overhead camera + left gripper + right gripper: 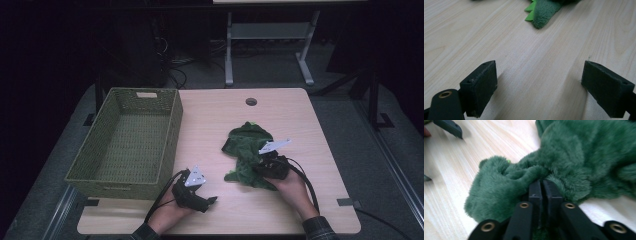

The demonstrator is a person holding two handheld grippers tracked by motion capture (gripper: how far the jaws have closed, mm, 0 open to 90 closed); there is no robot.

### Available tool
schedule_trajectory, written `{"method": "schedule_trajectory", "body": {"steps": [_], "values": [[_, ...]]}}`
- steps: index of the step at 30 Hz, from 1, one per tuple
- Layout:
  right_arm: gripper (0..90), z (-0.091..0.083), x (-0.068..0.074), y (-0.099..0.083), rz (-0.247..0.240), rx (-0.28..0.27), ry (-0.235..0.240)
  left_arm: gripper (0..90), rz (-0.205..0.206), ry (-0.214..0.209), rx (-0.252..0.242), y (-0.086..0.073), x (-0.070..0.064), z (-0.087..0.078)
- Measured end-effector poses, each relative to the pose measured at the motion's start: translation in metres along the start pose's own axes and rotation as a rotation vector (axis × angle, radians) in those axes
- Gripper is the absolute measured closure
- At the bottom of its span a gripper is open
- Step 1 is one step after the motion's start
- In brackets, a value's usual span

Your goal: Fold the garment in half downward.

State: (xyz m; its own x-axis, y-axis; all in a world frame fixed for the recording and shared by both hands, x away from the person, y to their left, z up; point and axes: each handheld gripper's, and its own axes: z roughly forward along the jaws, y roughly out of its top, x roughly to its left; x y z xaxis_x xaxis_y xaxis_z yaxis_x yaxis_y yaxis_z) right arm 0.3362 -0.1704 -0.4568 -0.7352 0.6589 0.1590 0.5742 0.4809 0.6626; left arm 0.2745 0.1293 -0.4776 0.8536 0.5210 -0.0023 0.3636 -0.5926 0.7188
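While the wicker basket (125, 142) stands at the left edge of the table (215, 120), nothing lies inside it; its woven floor is bare. Just beside its near right corner the left gripper (204, 200) rests low over the wood, its jaws wide apart with nothing between them. Further right lies the green plush toy (248, 150), a crumpled furry heap, well apart from the basket. The right gripper (542, 188) has its jaws pressed together on a fold of this fur at the near end of the toy.
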Motion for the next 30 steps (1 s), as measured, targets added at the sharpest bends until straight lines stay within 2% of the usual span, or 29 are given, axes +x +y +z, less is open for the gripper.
{"method": "schedule_trajectory", "body": {"steps": [5, 10, 12, 19, 30], "values": [[70.0, -0.021, -0.001, 0.001, 0.011, -0.075, -0.027, 12.5, -0.001, 0.000, -0.001, 0.000, 0.000, 0.000], [64.4, -0.038, -0.007, -0.005, 0.022, -0.091, -0.043, 12.5, -0.002, 0.001, 0.000, 0.000, 0.000, 0.000], [60.2, -0.050, -0.012, -0.012, 0.015, -0.097, -0.077, 12.5, 0.000, 0.004, -0.001, 0.000, 0.000, 0.000], [58.4, -0.070, -0.023, -0.039, 0.035, -0.101, -0.114, 12.5, -0.005, 0.004, 0.000, 0.000, 0.000, 0.000], [58.1, -0.094, -0.029, -0.085, 0.088, -0.095, -0.124, 12.4, -0.008, 0.006, 0.002, 0.002, 0.000, 0.002]]}}
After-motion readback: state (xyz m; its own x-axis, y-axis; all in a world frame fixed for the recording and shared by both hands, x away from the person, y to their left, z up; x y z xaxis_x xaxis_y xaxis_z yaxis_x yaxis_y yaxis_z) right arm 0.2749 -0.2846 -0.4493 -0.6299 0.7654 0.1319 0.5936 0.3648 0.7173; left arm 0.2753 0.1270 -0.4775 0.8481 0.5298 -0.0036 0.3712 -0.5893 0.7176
